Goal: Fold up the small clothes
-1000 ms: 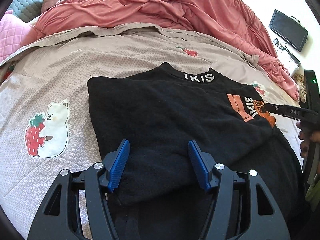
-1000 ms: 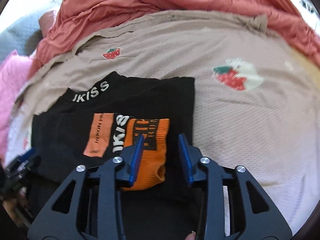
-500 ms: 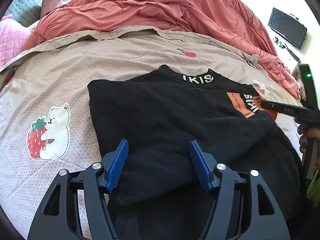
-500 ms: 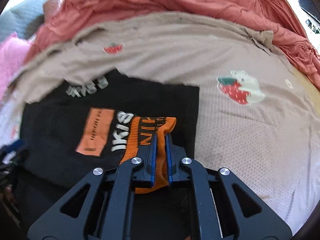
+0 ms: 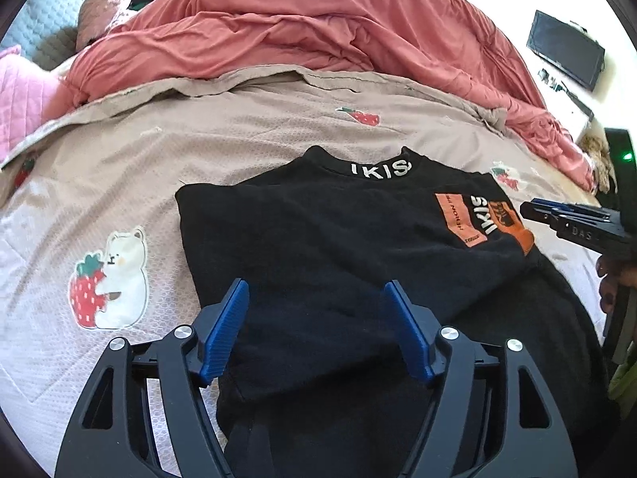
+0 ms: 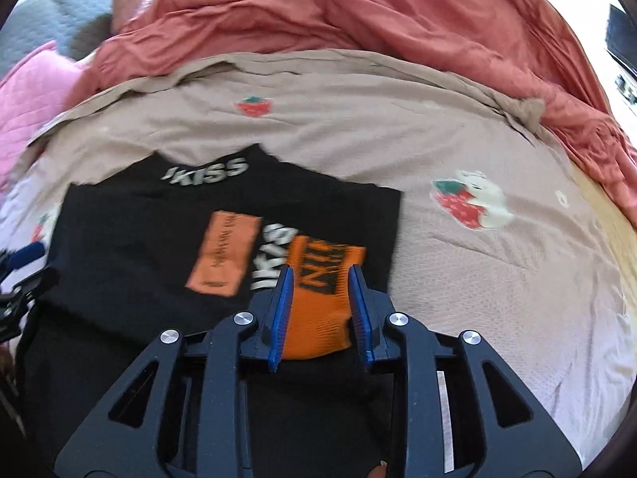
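Left gripper pitched steeply down over the near edge of the bed, blue fingers spread wide and opening, poised above the near part of the black sweatshirt with dark cloth showing between them but not pinched. Right gripper likewise angled down at the near right part of the garment, fingers narrow and opening, flanking the orange ribbed cuff; cuff between the pads, no clear press on either side. In the left wrist view, same gripper reaching in from the right edge, letters "DAS" on its body, a person's hand wrapped round the grip.

Cuff printed in black block letters, "NT" about all that reads. Beside it, white "IKISS" down the sleeve, then an orange patch with small black print too blurred to read. Further on, "IKISS" in white on the collar.

Sweatshirt lying folded and flat near the middle of the beige bedcover, strawberry-and-bear print to its left. Rumpled red duvet heaped along the far edge; dark screen beyond the far right corner.
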{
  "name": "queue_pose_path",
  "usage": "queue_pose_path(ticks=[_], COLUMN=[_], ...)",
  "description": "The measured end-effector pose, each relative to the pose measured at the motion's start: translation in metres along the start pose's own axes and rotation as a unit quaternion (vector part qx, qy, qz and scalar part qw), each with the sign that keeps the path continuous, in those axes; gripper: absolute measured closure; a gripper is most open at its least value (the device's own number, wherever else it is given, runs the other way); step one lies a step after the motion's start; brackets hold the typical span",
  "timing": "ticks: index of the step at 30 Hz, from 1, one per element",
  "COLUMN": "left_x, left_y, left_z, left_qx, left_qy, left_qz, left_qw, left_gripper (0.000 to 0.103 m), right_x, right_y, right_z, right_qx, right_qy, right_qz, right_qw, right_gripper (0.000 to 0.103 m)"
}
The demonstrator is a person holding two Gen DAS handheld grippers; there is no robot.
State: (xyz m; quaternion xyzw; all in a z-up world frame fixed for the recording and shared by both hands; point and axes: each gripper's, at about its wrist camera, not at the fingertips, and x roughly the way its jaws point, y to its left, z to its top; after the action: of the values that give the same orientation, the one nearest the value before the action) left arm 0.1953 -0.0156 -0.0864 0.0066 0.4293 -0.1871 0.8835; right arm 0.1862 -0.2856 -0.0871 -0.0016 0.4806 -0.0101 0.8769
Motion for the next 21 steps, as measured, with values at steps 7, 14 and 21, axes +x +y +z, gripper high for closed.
queue_pose_path(ticks=[7, 14, 21], left_x=[0.017, 0.021, 0.020], left_y=[0.004, 0.008, 0.007], left_z=[-0.010, -0.013, -0.011], left_qx=[-0.002, -0.002, -0.007], left_qy=[0.057, 0.061, 0.060], left_qz=[0.012, 0.003, 0.001], left_qw=[0.9983, 0.9981, 0.9982], left_gripper=[0.034, 0.033, 0.033], right_x=[0.011, 0.032, 0.029], right_y=[0.023, 0.016, 0.015], right_z=[-0.015, -0.027, -0.028], right_qx=[-0.016, 0.018, 0.018], right_qy=[0.029, 0.063, 0.059], right_qz=[0.034, 0.031, 0.029], right_qw=[0.999, 0.997, 0.998], right_gripper=[0.081, 0.076, 0.073])
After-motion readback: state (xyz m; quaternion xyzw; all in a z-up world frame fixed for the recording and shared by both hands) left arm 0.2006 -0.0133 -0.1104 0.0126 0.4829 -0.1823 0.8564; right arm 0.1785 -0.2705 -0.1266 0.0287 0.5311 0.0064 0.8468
